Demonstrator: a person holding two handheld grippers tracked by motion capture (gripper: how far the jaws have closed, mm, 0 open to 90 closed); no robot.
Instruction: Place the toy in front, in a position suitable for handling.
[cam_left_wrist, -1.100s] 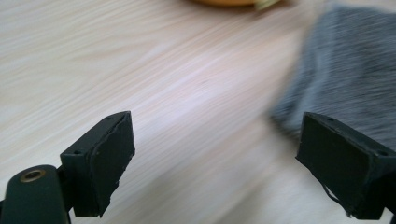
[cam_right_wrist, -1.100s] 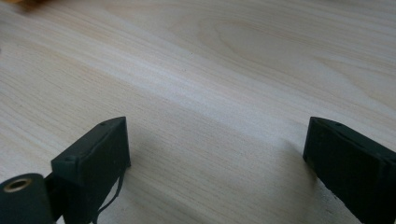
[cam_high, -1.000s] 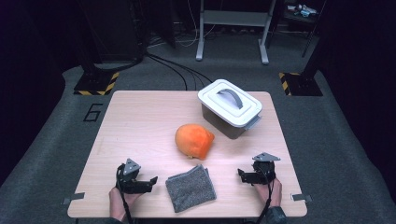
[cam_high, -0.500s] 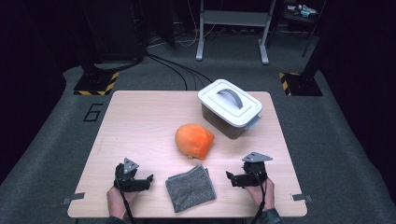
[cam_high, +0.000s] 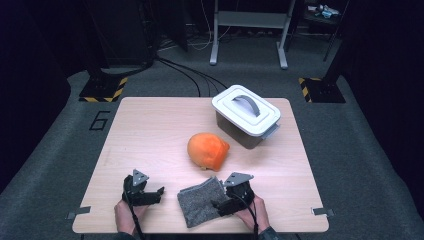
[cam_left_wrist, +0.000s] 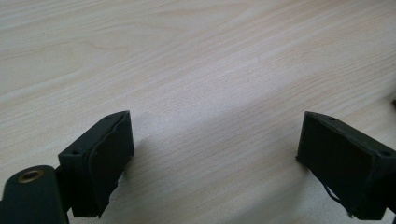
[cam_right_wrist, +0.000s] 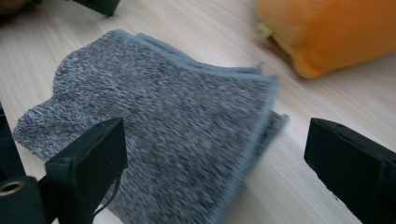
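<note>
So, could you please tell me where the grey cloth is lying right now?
In the high view, the grey cloth lies folded at the table's near edge, just before the orange cushion, with the open right tongs over its right side.

A light wooden tabletop stands on grey carpet. Black cables cross the far floor. A grey metal stand rises beyond, in darkness.

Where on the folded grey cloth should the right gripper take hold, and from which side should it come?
Probably the layered edge of the folded grey cloth nearest the right gripper, approached low from the person's right. In the right gripper view the stacked hems there rise slightly off the table, giving one open jaw room to slide beneath. The cloth's flat middle offers nothing to pinch.
</note>
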